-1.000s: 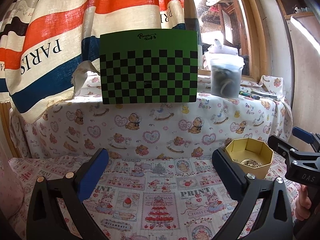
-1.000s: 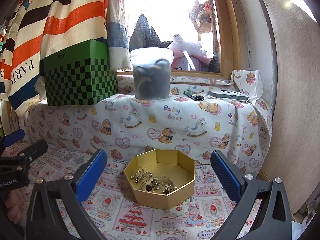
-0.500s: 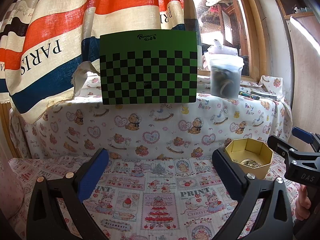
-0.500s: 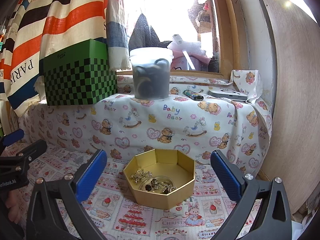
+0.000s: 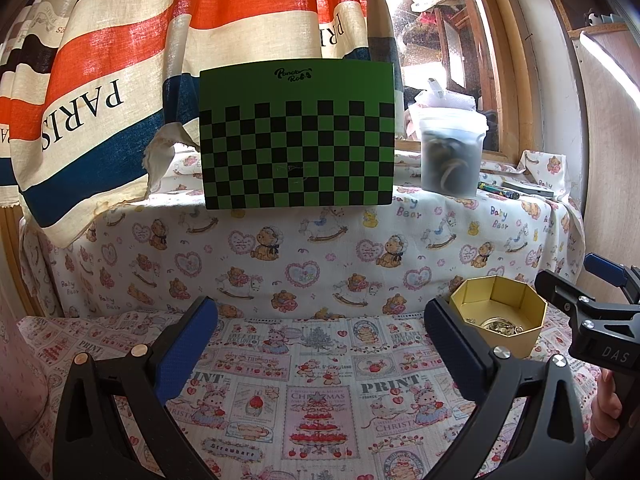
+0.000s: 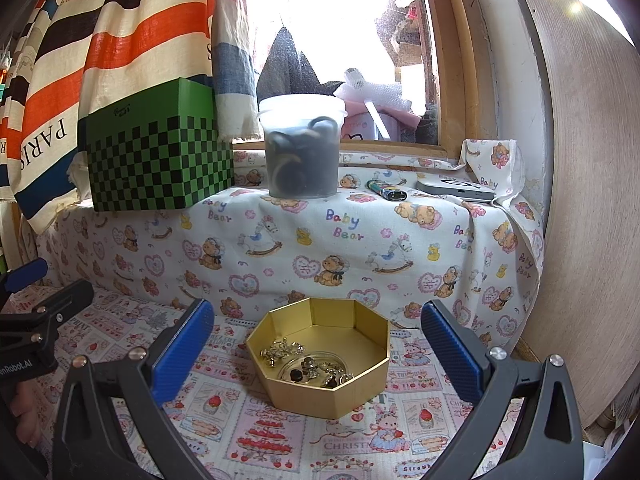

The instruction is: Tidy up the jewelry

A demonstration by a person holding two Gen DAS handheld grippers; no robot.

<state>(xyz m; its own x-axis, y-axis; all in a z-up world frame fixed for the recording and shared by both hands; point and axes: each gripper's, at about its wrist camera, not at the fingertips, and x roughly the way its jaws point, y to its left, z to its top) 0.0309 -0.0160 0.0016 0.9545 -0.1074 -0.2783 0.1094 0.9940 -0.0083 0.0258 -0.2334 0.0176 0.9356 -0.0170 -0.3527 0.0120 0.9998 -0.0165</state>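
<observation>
Your right gripper (image 6: 316, 350), spread wide and empty, is the nearer one: the gold octagonal tin (image 6: 320, 360) of jewelry (image 6: 308, 366) sits lower centre of its view between the fingers, while your equally open, empty left gripper (image 5: 320, 344) sees it far right.

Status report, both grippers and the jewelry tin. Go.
Left gripper open, empty. Right gripper open, facing gold tin. Jewelry loose inside. Nothing in the way.

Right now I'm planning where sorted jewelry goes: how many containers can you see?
3: the gold tin on the lower cloth holding jewelry, the green checkered box and the plastic tub on the ledge.
</observation>
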